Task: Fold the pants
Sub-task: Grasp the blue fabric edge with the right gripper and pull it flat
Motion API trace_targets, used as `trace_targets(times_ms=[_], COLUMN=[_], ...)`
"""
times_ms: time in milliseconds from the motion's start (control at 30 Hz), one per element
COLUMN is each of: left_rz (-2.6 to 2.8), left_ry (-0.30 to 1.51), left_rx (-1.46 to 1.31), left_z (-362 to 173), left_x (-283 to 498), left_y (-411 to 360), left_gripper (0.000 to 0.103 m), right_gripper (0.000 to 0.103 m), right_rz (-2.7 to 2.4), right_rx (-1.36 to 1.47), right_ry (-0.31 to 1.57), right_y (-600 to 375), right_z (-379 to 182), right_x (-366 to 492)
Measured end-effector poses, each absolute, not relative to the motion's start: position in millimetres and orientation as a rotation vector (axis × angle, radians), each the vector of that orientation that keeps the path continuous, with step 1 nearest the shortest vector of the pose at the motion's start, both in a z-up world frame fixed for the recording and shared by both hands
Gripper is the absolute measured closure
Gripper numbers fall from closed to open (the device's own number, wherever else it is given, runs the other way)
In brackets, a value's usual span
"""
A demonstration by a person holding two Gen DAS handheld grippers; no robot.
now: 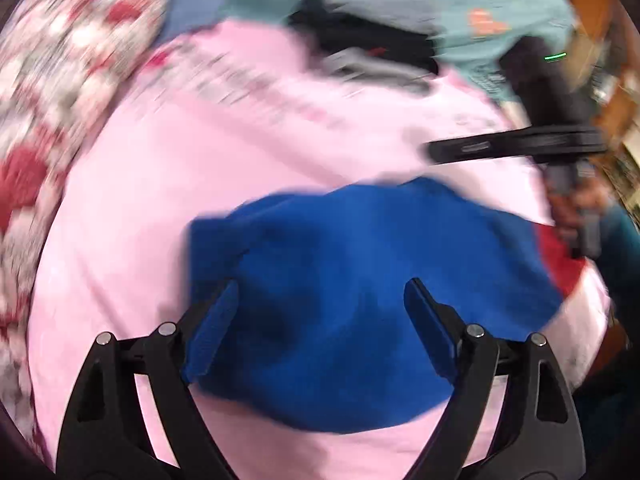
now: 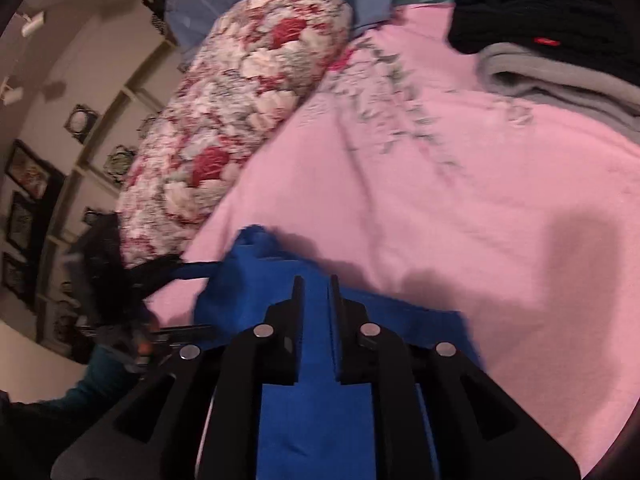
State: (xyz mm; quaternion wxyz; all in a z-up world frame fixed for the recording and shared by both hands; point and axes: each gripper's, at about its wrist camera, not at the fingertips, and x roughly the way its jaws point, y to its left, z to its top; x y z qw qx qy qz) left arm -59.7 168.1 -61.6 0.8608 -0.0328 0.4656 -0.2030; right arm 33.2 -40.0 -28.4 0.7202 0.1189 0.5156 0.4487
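Two jaws flank blue pants [image 1: 360,280].

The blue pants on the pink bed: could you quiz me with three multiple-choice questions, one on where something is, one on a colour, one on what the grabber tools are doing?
1. Where does the rose-patterned pillow lie?
A. Beside the pink bedspread
B. On the floor
C. On the clothes pile

2. What colour is the soft fleece pants garment?
A. Green
B. Royal blue
C. White

3. How does the left gripper stand?
A. Clamped on a pillow
B. Out of view
C. Open over the pants

Key: 1 A, it borders the bedspread's edge; 2 B, plainly blue in both views; 3 C, its jaws are spread, while the right gripper pinches the fabric.
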Motion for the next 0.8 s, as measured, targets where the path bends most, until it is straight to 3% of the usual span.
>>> trace_targets(times_ms=[133, 267, 367, 500, 800], left_rz=[-0.324, -0.335, -0.341, -0.435, -0.351], left_ry=[1.052, 1.009, 0.946, 0.864, 0.992], left_rx=[-0.044, -0.065, -0.023, -0.026, 0.032], left_z=[-95, -81, -59, -36, -88], left_x=[-60, -69, -75, -83, -72], left_y=[190, 204, 199, 180, 182], left_gripper=[0.015, 0.017, 0.017, 0.016, 0.015], right_gripper=[0.079, 0.078, 0.078, 0.058, 0.057], right_rz=[1.054, 0.875, 0.856, 0.881, 0.554], right_rx=[0.261, 0.176, 0.175, 0.211, 0.25], right_ry=[1.212, 1.315, 1.238, 1.145, 1.063], right_y=[17, 39, 29, -6, -198], right_z=[-51, -93, -74, -35, -27], right_x=[38, 57, 56, 41, -69])
